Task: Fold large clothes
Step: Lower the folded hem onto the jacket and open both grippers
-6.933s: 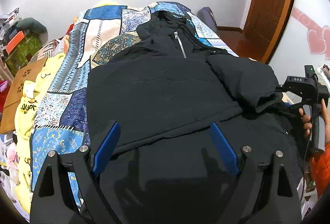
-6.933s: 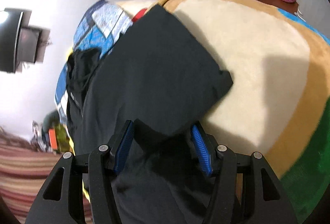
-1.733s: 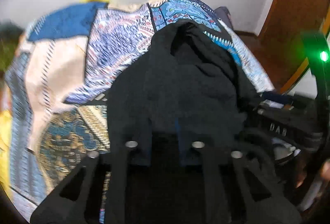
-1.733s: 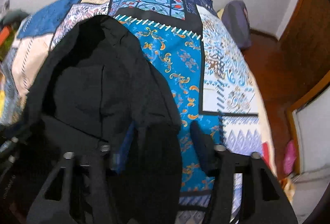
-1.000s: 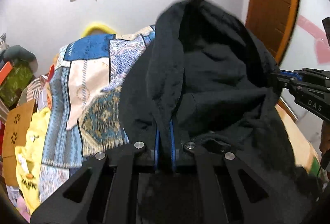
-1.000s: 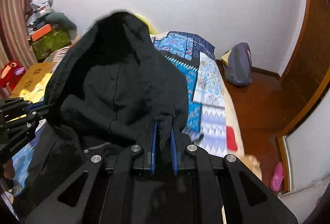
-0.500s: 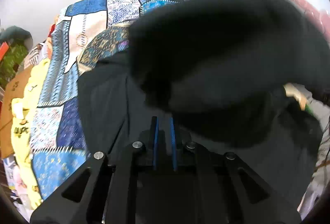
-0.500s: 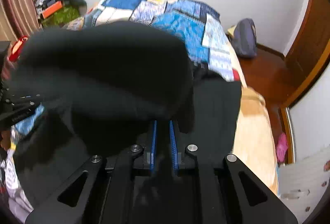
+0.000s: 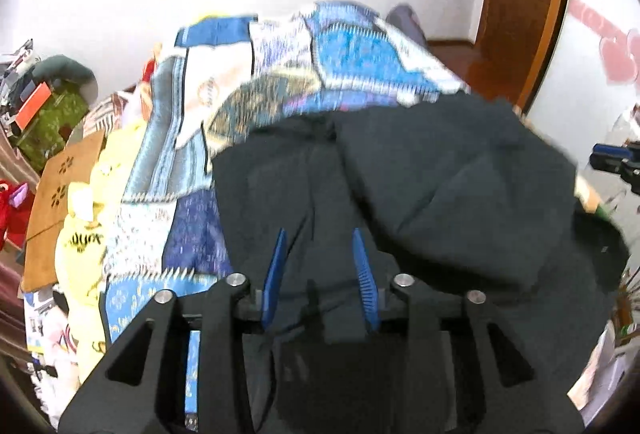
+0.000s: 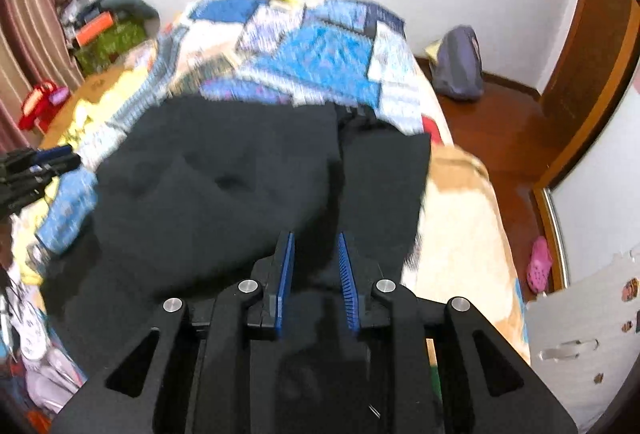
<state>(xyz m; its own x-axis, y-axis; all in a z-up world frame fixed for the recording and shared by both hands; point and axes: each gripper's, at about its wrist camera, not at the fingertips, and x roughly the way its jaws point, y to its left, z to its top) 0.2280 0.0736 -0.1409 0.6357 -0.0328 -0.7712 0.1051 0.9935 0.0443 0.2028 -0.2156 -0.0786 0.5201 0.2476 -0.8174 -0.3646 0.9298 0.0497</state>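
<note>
Black hoodie [image 9: 420, 194] lies on the bed [image 10: 460, 218], over the patchwork quilt [image 9: 280, 74] and toward the bed's near edge; its right side reaches the cream blanket [image 10: 452, 234] by the bed's right edge.

Change since half a second ago: then both tongs were clamped on cloth and the hood end was in the air, swinging toward the cameras; now that end is down on the body of the garment; top section folded over the lower section, hood lump sitting on top at centre-right in the left wrist view.

Left tongs [image 9: 320, 266]: jaws parted to a moderate gap, nothing between the blue pads [image 9: 276, 274]; cloth lies below them, not pinched. Right tongs [image 10: 314, 274]: jaws likewise parted, a narrower gap, empty; black cloth underneath. Both have let go.

Left wrist view also shows the right tongs' tip at the far right edge; right wrist view shows the left tongs at the far left edge; so the two sit at opposite sides of the fold.

Both frames motion-blurred; fold edges not sharp; cannot tell whether the sleeves are tucked squarely.

Judgement: lengthwise fold appears laid; bundle is still bulky and uneven at the hood. Likely next: flatten the hood lump or make another fold; risk is the thick hood springing the fold open.
</note>
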